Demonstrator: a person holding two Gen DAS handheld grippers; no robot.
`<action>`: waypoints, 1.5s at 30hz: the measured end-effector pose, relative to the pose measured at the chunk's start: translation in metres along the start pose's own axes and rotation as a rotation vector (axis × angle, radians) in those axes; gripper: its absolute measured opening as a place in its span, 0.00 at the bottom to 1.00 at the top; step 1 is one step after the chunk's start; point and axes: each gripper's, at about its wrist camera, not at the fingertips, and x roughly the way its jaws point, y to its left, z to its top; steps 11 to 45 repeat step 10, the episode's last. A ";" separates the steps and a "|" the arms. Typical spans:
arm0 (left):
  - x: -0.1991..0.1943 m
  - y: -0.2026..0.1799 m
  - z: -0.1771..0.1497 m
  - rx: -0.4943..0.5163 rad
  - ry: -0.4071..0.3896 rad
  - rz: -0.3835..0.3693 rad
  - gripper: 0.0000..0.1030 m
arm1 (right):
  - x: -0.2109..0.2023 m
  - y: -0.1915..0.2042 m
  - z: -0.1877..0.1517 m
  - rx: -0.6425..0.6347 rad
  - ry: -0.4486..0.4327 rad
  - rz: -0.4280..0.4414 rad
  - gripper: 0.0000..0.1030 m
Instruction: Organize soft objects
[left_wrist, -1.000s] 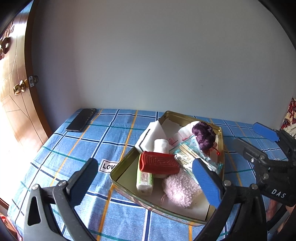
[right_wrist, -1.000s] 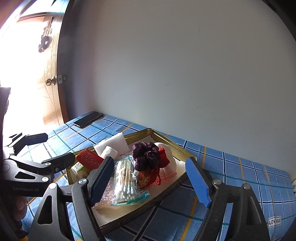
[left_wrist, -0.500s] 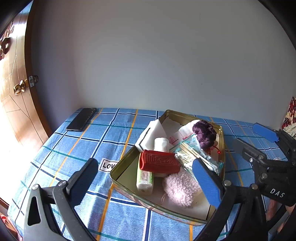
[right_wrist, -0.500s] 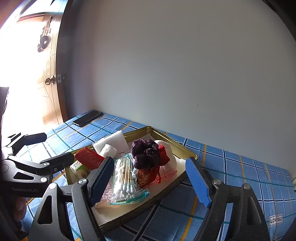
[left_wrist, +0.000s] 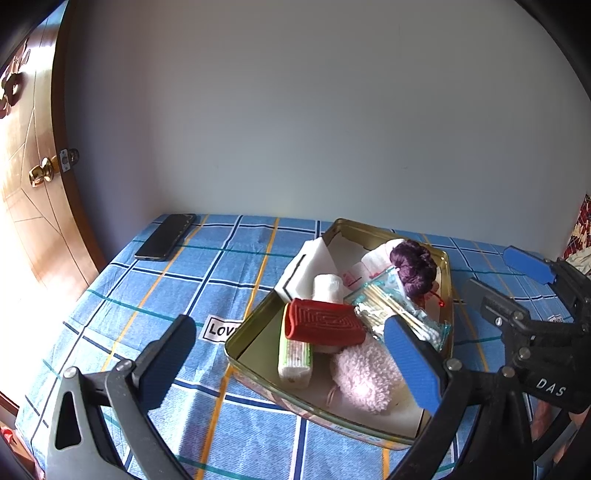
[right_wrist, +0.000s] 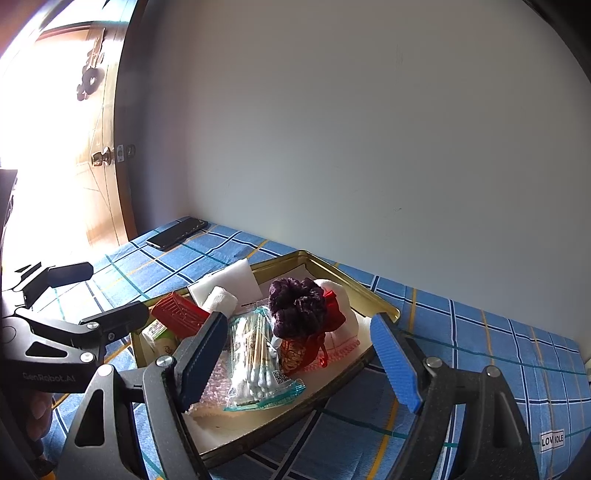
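Left wrist view: both tongs wide open & empty, over a tin tray of soft things.
Left tongs (left_wrist: 288, 363) and right tongs (right_wrist: 299, 358) grip nothing. Tray (left_wrist: 448, 273) sits on a blue checked cloth (left_wrist: 177, 295) w/ a pink fluffy pouch (left_wrist: 364, 373), red pouch (left_wrist: 321, 321), purple scrunchie (right_wrist: 297, 306), cotton-bud pack (right_wrist: 255, 354), bandage roll (left_wrist: 327, 288), white foam (right_wrist: 229, 282). Phone (left_wrist: 166, 236) lies well apart, near the wall.

free: checked cloth (left_wrist: 155, 295) left of tin (left_wrist: 236, 354) | obstacles: phone (left_wrist: 166, 236), wall (left_wrist: 295, 110) behind
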 end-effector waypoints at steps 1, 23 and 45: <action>0.000 0.000 0.000 -0.002 0.001 0.003 1.00 | 0.001 0.001 0.000 -0.001 0.002 0.001 0.79; 0.002 0.004 -0.004 -0.008 0.007 -0.006 1.00 | 0.006 0.006 -0.001 -0.005 0.017 0.006 0.79; 0.002 0.004 -0.004 -0.008 0.007 -0.006 1.00 | 0.006 0.006 -0.001 -0.005 0.017 0.006 0.79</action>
